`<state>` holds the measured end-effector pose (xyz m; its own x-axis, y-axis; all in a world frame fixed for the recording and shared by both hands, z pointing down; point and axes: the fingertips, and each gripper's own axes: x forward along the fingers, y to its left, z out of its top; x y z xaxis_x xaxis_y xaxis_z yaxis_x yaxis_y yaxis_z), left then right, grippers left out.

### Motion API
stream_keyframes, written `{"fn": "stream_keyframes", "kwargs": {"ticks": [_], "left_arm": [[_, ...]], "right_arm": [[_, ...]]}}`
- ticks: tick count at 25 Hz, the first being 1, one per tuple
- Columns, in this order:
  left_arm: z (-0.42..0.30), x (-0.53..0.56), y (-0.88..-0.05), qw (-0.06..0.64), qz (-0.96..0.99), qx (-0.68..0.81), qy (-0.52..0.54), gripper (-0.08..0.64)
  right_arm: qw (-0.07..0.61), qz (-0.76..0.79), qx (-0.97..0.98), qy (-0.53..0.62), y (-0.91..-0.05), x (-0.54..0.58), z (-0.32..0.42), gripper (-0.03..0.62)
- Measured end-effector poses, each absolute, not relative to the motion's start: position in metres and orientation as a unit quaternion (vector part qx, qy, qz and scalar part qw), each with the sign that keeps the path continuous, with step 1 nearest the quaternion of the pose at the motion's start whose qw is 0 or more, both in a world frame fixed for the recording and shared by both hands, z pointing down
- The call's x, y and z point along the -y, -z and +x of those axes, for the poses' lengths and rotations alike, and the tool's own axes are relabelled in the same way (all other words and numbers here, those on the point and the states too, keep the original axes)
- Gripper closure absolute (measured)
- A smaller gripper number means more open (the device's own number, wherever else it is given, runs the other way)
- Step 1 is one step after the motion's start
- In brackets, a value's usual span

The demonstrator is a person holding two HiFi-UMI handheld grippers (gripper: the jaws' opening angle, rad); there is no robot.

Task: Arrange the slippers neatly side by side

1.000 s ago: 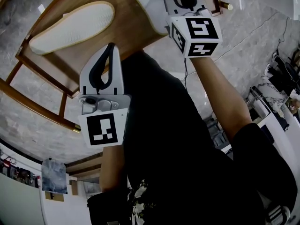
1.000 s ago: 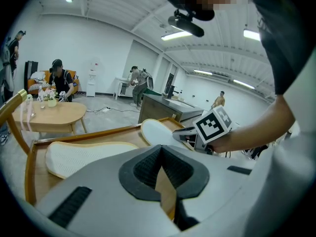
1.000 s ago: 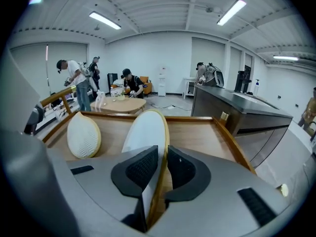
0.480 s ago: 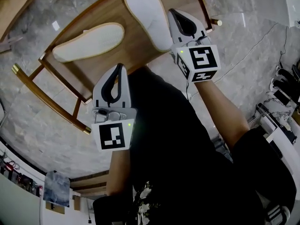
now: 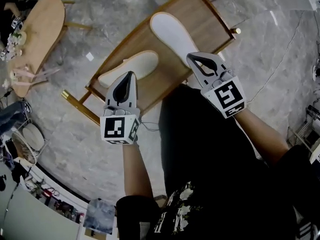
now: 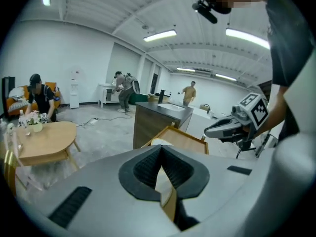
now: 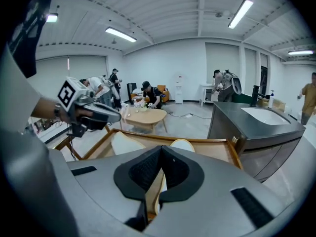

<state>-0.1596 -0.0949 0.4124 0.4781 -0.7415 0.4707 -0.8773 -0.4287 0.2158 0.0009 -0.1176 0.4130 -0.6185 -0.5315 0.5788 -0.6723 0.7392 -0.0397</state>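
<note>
Grey left tongs (image 5: 128,75) are pressed together, empty; the right tongs (image 5: 194,57) have just been closing and now meet on nothing. Beyond their tips, on the wooden surface (image 5: 200,14) at upper centre, the lower slipper (image 5: 140,64) and upper slipper (image 5: 172,31) lie splayed apart.

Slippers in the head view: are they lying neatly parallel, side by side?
No, the left slipper and the right slipper lie at a clear angle to each other on the wooden table.
</note>
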Motion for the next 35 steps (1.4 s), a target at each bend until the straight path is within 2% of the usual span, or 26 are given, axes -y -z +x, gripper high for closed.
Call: {"fn": "stream_keyframes", "kwargs": {"ticks": [6, 7, 9, 11, 15, 18, 28, 31, 35], "left_arm": [[-0.17, 0.116, -0.449, 0.216, 0.856, 0.386, -0.266, 0.558], [-0.168, 0.118, -0.455, 0.217, 0.859, 0.367, -0.284, 0.542], [-0.167, 0.12, -0.468, 0.214, 0.859, 0.336, -0.322, 0.464], [-0.169, 0.121, -0.48, 0.203, 0.854, 0.309, -0.365, 0.436], [-0.182, 0.118, -0.506, 0.153, 0.832, 0.23, -0.482, 0.436], [-0.193, 0.115, -0.524, 0.169, 0.813, 0.178, -0.528, 0.436], [-0.216, 0.093, -0.567, 0.287, 0.769, 0.105, -0.562, 0.405], [-0.213, 0.091, -0.563, 0.281, 0.773, 0.103, -0.559, 0.421], [-0.206, 0.082, -0.544, 0.284, 0.793, 0.126, -0.524, 0.482]], "right_arm": [[0.274, 0.368, 0.877, -0.141, -0.412, 0.106, 0.017, 0.594], [0.274, 0.372, 0.875, -0.144, -0.413, 0.105, 0.019, 0.594], [0.272, 0.377, 0.873, -0.147, -0.414, 0.103, 0.02, 0.594], [0.27, 0.382, 0.872, -0.147, -0.414, 0.103, 0.02, 0.594], [0.271, 0.388, 0.869, -0.147, -0.415, 0.101, 0.016, 0.594], [0.273, 0.387, 0.869, -0.145, -0.414, 0.099, 0.01, 0.594], [0.285, 0.383, 0.866, -0.151, -0.415, 0.086, 0.005, 0.594], [0.286, 0.385, 0.863, -0.159, -0.418, 0.083, 0.004, 0.594], [0.287, 0.377, 0.866, -0.162, -0.419, 0.081, -0.003, 0.594]]}}
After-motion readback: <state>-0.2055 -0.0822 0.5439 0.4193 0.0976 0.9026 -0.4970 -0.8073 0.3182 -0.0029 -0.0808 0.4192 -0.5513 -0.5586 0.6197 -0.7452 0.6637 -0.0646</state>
